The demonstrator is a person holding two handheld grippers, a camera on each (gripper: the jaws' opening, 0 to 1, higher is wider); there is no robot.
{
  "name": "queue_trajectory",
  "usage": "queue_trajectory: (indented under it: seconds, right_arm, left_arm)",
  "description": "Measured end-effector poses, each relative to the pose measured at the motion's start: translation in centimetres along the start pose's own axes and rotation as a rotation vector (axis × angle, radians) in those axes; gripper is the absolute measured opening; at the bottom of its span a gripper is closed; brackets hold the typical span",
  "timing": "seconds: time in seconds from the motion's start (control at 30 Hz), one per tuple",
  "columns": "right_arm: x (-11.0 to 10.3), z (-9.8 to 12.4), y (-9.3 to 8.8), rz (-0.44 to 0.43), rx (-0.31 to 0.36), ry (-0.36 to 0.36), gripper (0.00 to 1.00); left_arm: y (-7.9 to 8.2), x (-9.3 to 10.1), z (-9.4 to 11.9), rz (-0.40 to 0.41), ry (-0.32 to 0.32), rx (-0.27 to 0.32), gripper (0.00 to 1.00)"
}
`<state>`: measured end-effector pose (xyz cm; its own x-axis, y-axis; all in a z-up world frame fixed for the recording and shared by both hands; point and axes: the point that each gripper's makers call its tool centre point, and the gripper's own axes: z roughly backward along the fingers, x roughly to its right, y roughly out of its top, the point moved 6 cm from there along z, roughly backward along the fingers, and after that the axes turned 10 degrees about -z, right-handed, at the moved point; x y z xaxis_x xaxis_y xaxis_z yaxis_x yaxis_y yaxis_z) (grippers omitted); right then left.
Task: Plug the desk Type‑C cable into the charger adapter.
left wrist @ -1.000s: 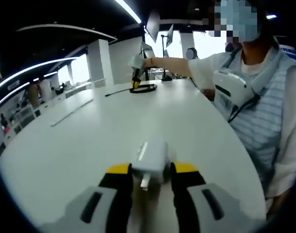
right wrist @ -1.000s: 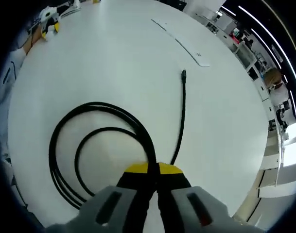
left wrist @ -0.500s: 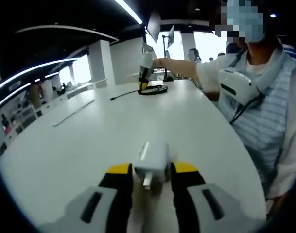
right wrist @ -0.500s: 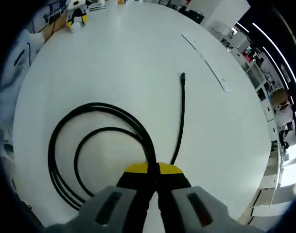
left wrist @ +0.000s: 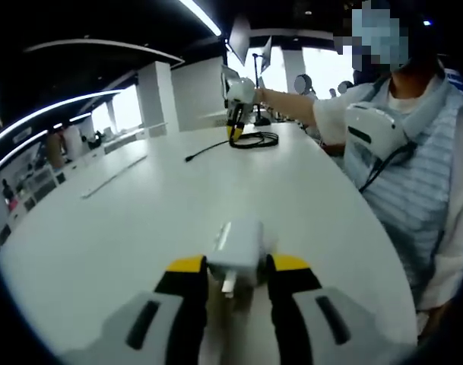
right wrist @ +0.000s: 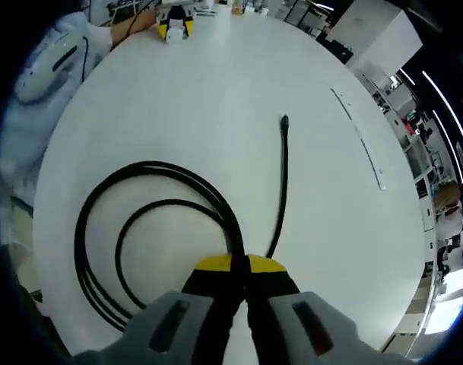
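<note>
I count one white charger adapter point(left wrist: 236, 247), sitting between jaws of left gripper point(left wrist: 236, 267). One black Type-C cable point(right wrist: 151, 228), coiled in two or three loops, exact loop count unclear; one free plug end point(right wrist: 284, 120). Two grippers total: left gripper, right gripper point(right wrist: 240, 266). Each has two yellow-tipped jaws. One white table point(right wrist: 216, 106). One flat white strip point(right wrist: 360, 137) on table. One person point(left wrist: 413, 175) seated at table edge.
</note>
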<state>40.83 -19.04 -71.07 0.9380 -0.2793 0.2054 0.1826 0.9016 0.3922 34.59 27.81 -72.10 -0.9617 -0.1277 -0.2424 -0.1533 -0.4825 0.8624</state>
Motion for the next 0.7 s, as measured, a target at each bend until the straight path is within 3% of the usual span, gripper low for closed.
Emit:
queue_trajectory:
  seconds: [0.7]
  right_arm:
    - [-7.0,0.3,3.0,0.214,0.050,0.157,0.02]
  left_arm:
    - [0.0,-0.2,0.3,-0.008,0.003,0.000,0.30]
